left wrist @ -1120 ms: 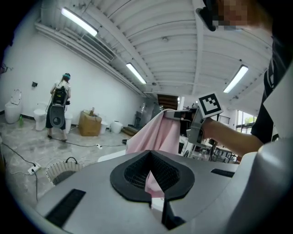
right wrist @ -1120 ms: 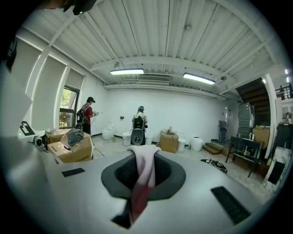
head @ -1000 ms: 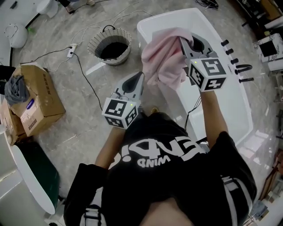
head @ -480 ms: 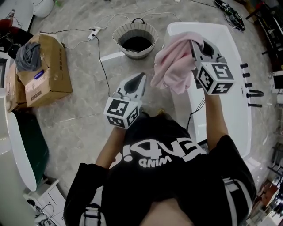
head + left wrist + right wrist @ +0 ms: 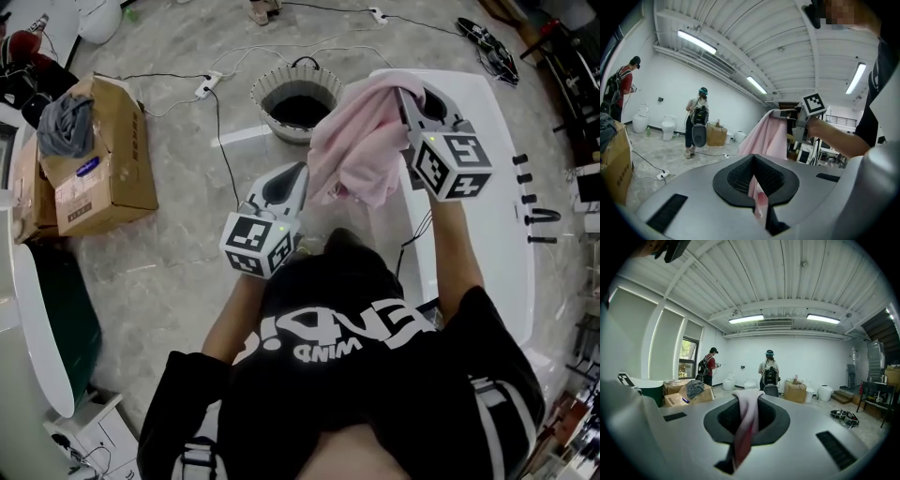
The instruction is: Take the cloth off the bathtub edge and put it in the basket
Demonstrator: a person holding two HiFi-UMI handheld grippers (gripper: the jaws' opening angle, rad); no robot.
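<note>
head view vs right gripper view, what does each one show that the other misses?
Head view only: the basket, the bathtub, the left gripper, and the right gripper from outside, with the pink cloth hanging bunched from it. Right gripper view only: its tongs shut on a fold of that cloth, plus a person in red and a second person standing by the far wall. Both: the cloth, and the cardboard box with a grey garment on top.
</note>
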